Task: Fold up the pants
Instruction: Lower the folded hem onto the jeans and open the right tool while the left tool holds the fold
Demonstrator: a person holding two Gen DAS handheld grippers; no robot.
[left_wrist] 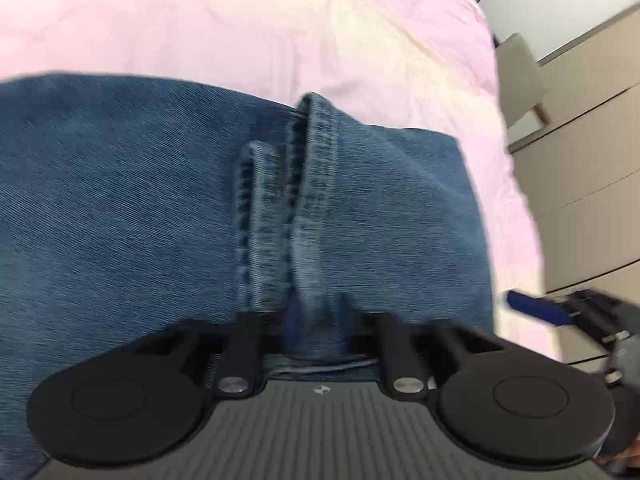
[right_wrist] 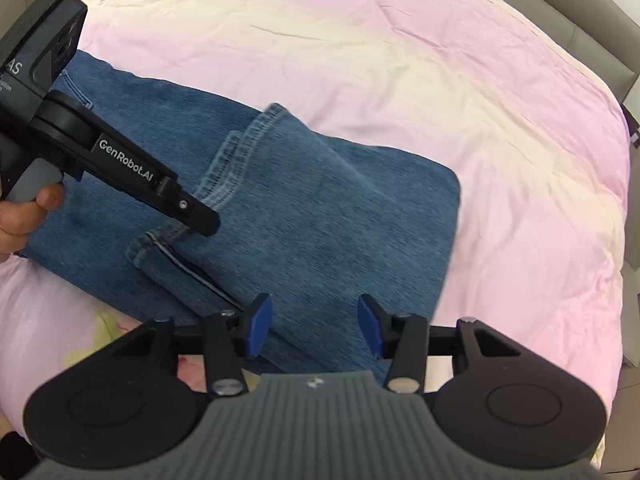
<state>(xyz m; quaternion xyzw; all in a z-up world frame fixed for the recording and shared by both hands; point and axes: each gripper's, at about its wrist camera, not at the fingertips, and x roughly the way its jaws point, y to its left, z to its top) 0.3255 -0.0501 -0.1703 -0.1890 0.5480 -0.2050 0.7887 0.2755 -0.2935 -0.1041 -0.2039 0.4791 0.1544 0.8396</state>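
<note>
Denim pants (right_wrist: 312,200) lie folded on the pink bed (right_wrist: 440,80). My left gripper (left_wrist: 316,312) clamps their seam fold; my right gripper (right_wrist: 314,330) hovers apart over their near edge.

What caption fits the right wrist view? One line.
Open right gripper hovers over folded jeans on a pink bedspread.

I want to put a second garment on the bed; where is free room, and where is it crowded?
Free: the pink duvet beyond and to the right of the jeans, up to the grey bed frame. Crowded: the near-left part, where the left gripper clamps the jeans and the right gripper hovers open.
</note>
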